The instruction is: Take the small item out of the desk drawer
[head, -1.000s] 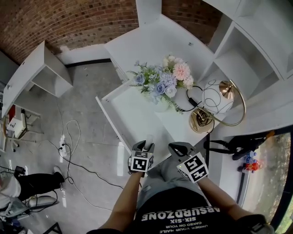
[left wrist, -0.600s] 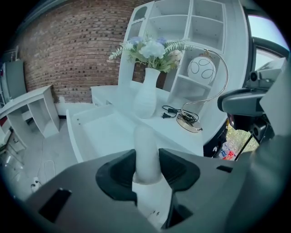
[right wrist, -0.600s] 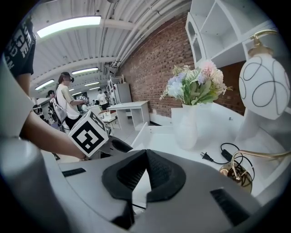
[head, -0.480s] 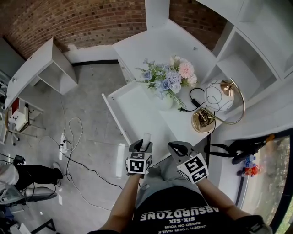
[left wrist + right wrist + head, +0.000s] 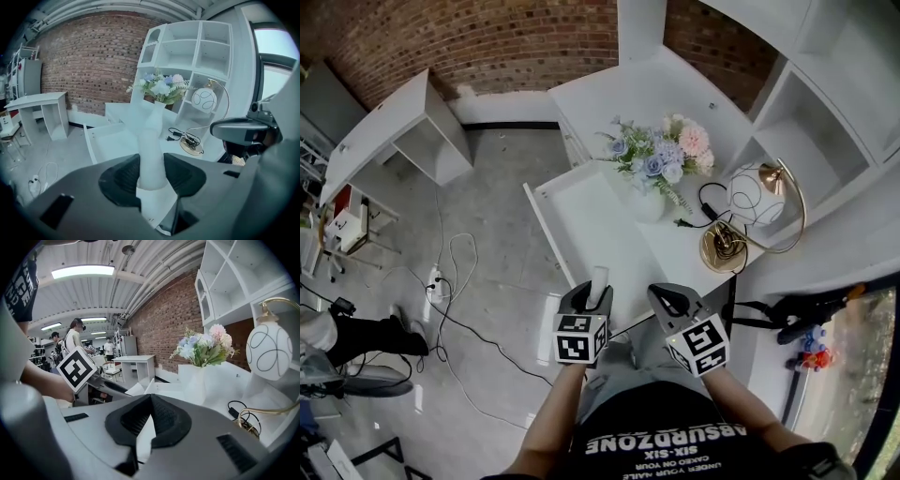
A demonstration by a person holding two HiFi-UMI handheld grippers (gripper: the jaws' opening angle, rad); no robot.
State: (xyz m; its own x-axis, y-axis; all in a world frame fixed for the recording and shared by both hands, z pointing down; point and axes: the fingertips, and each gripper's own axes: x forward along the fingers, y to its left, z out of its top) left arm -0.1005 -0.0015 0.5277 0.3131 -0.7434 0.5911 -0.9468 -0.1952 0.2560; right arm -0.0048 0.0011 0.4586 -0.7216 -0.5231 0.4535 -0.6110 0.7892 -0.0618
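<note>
A small white tube-shaped item [image 5: 599, 280] stands upright between the jaws of my left gripper [image 5: 596, 292], which is shut on it near my body, at the drawer's front edge. In the left gripper view the item [image 5: 152, 150] rises between the dark pads [image 5: 123, 177]. Behind it the white desk drawer [image 5: 546, 230] is pulled out, and its floor looks bare. My right gripper [image 5: 667, 302] hovers beside the left one over the desk's front corner, its jaws closed tip to tip with nothing in them [image 5: 150, 397].
On the desk top [image 5: 670, 255] stand a white vase of flowers [image 5: 661, 169] and a gold ring lamp with a white globe [image 5: 755, 202], its cable lying coiled. White shelves [image 5: 811, 122] rise at the right. Cables [image 5: 450, 281] trail on the floor. A person sits at the far left [image 5: 356, 336].
The head view has swung, so the desk and drawer now sit further right in the picture. Both grippers stay close to my body, and the left one still holds the white item.
</note>
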